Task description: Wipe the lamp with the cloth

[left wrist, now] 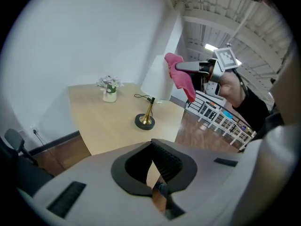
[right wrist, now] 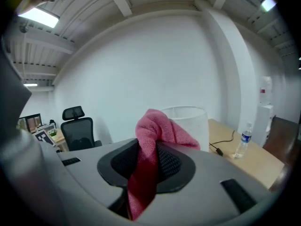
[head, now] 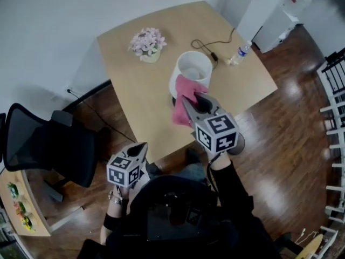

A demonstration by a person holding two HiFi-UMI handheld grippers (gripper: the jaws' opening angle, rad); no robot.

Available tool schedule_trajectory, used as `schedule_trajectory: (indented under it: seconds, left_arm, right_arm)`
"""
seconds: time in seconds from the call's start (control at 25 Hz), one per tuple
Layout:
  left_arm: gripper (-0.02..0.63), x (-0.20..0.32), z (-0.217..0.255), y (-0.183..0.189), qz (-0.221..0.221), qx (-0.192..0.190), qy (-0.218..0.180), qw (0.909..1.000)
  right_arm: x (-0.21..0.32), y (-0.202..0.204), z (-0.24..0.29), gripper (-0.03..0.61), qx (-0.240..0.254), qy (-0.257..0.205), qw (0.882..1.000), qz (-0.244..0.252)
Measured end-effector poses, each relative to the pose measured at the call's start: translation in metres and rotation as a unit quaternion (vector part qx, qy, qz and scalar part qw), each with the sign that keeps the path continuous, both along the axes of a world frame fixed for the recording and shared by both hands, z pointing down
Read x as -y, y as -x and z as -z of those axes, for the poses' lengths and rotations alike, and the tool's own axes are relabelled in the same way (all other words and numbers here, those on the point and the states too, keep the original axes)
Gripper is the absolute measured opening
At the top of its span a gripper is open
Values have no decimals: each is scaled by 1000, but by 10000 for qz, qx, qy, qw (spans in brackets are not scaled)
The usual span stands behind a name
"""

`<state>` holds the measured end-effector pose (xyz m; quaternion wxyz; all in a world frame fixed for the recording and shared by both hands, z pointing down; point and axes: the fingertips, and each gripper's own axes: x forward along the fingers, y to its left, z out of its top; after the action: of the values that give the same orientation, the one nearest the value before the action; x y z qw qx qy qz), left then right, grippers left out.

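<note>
The lamp's white shade [head: 192,68] stands on the light wooden table [head: 132,93]. Its brass stem and dark base [left wrist: 145,120] show in the left gripper view, under the shade [left wrist: 156,79]. My right gripper [head: 187,104] is shut on a pink cloth [head: 182,97], held just in front of and slightly over the shade's near rim. In the right gripper view the cloth [right wrist: 151,142] bunches up between the pads, with the shade [right wrist: 188,120] right behind it. My left gripper [head: 142,147] hangs low off the table's near edge, its jaws [left wrist: 152,147] meeting at the tips with nothing held.
A vase of pink flowers [head: 146,43] stands at the table's far left. A water bottle [head: 240,53] and the lamp's black cord [head: 207,43] lie at the far right. A black office chair [head: 48,144] stands left of the table, and white railings [head: 334,90] stand at the right.
</note>
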<state>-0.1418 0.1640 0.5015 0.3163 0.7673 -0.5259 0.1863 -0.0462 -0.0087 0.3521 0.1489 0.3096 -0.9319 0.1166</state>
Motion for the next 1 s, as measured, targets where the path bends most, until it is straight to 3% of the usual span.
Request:
schedule_trajectory:
  seconds: [0.36, 0.84, 1.0]
  left_arm:
    - [-8, -47, -8, 41, -576, -153, 38, 9982]
    - [-8, -44, -11, 63, -515, -35, 190, 9985]
    - [-8, -27, -9, 55, -562, 1, 210, 9982]
  right_arm:
    - [0, 16, -69, 98, -436, 734, 9930, -816]
    - [-8, 24, -139, 98, -630, 1439, 9845, -775]
    - [-24, 27, -125, 98, -474, 1407, 9871, -601]
